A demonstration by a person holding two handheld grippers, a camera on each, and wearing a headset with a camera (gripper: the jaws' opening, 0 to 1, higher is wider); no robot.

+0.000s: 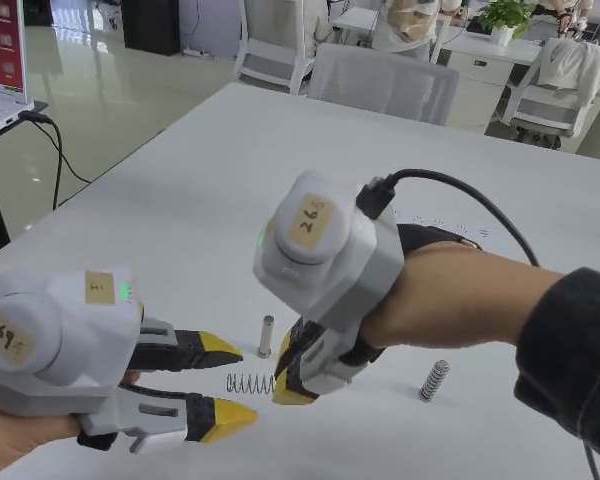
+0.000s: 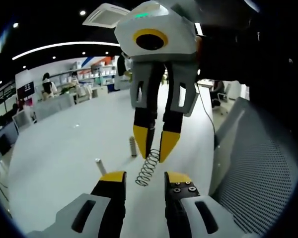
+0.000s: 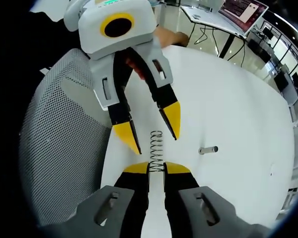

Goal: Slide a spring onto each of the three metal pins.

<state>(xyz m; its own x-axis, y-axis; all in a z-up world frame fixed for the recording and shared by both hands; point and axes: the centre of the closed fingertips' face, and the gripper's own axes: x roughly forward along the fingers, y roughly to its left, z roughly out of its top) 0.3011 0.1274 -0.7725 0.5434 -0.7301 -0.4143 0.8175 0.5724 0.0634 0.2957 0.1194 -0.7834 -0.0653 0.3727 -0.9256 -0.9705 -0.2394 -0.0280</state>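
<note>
A thin wire spring lies on its side just beside a short upright metal pin; a tighter-coiled spring lies well apart.

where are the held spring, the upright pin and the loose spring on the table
held spring (image 1: 250,383), head view, middle of its coils
upright pin (image 1: 266,336), head view, middle of its shaft
loose spring (image 1: 434,380), head view, middle of its coils

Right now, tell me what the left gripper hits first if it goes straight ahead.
The spring: its near end lies just ahead of the left gripper, in line with its open jaws. The right gripper pinches the far end and would come next. How close is hard to judge.
</note>
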